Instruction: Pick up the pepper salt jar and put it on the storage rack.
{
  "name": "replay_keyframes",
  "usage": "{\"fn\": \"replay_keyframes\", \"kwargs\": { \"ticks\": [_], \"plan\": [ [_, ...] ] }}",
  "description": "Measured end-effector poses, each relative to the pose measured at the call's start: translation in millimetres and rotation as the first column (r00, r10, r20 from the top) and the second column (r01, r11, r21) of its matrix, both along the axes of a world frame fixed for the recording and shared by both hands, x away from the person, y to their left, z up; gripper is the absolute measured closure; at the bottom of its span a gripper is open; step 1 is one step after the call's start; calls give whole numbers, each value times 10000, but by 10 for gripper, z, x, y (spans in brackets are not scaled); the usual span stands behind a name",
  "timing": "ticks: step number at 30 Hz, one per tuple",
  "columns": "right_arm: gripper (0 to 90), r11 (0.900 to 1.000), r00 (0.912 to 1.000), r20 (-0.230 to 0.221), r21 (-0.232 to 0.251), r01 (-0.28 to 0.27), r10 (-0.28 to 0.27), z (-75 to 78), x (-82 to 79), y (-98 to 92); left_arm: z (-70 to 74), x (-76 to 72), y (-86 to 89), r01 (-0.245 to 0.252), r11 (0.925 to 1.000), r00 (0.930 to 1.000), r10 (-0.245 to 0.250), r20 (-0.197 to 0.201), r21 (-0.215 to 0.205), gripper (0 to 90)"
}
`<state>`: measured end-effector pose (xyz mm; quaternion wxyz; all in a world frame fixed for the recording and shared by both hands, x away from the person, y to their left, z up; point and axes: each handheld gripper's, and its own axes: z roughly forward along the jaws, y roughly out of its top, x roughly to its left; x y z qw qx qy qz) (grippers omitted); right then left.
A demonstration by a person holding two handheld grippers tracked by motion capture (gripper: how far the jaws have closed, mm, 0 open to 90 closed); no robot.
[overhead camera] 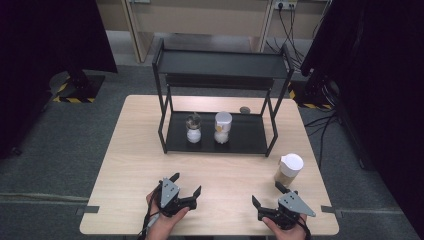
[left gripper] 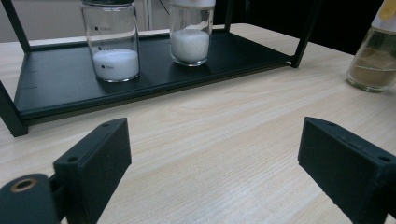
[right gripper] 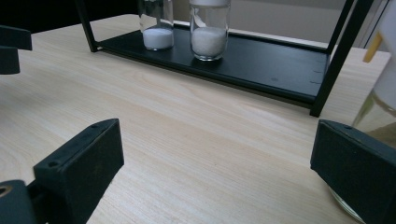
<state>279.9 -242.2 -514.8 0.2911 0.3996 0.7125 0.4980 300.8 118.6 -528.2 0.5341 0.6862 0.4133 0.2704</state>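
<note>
A black two-tier rack stands at the back middle of the wooden table. On its lower shelf are two glass jars of white powder: a left jar and a white-lidded right jar. A third jar with a white lid and tan contents stands on the table at the right. My left gripper is open near the front edge, facing the rack. Just in front of the tan jar, my right gripper is open with nothing between its jaws.
The rack's top shelf is bare. A small grey round object lies on the table behind the rack. Bare wood stretches between the grippers and the rack. Dark curtains, cables and a cabinet surround the table.
</note>
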Motion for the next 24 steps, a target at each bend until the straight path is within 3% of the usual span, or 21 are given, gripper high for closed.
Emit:
{"fn": "replay_keyframes", "kwargs": {
  "ticks": [19, 24],
  "plan": [
    [39, 9968, 9968, -41, -4, 798, -798, 11, -133, -275, 0, -2, -4, -10, 10000, 10000, 10, 11, 16, 90],
    [40, 9919, 9919, 45, 54, 1269, -1269, 39, -127, -386, 0, -2, -5, -15, 10000, 10000, 15, 21, 22, 90]
  ]
}}
